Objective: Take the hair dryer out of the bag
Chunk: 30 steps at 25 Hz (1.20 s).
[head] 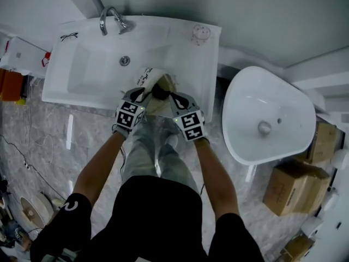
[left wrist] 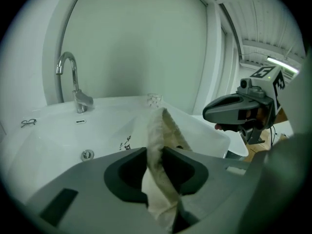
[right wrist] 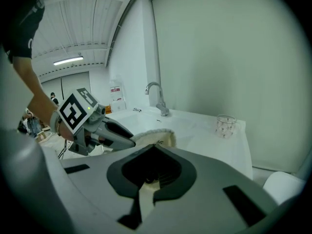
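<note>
The task is at an early stage. On the left, the left gripper (left wrist: 155, 151) has its jaws parted; the rim of the cream cloth bag (head: 154, 78) passes between them and does not appear clamped. The bag rests on the near rim of the sink (head: 87, 64), mouth up. A dark shape in the mouth, probably the hair dryer (head: 160, 92), remains inside. On the right, the right gripper (right wrist: 156, 146) is closed on the bag fabric. Remaining: grasp the dryer and lift it clear.
</note>
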Motion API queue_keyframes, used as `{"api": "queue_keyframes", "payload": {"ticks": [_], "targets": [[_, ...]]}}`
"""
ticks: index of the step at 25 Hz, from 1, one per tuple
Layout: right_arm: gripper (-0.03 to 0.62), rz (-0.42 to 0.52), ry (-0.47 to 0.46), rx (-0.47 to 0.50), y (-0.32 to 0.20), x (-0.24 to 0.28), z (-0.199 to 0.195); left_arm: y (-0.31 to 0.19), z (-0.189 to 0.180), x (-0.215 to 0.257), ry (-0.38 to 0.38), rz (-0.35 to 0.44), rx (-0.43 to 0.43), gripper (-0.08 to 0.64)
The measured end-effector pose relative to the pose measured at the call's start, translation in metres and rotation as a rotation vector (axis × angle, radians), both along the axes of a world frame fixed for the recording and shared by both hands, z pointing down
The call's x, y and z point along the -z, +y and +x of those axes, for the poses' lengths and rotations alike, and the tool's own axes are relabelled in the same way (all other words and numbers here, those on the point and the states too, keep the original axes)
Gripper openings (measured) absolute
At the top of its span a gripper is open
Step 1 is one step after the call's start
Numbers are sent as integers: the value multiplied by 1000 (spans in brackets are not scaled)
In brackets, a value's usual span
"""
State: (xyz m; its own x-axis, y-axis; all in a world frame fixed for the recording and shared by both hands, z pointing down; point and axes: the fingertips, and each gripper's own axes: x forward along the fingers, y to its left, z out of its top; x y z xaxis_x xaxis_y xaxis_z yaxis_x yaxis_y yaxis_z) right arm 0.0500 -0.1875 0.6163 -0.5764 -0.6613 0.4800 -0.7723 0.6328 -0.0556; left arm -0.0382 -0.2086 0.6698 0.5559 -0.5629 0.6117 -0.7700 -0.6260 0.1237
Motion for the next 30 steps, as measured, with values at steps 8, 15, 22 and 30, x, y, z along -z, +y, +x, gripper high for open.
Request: {"api": "queue_keyframes", "payload": {"ticks": [8,15,22,30], "targets": [[-6,-72,25,65,-11,-32,-16,-17,-11,-15,1,-34,-58,44],[114,-178,133,123,-27,-79,-38,-22,-10,-26,11,-52,-115,46],[140,-293,238,171,-35,-116,-45,-25,-9,-31,49,-57,-160,46],[89,-304,320,199,-35,-132,-46,-22,-10,-38,91,-70,-191,45]]}}
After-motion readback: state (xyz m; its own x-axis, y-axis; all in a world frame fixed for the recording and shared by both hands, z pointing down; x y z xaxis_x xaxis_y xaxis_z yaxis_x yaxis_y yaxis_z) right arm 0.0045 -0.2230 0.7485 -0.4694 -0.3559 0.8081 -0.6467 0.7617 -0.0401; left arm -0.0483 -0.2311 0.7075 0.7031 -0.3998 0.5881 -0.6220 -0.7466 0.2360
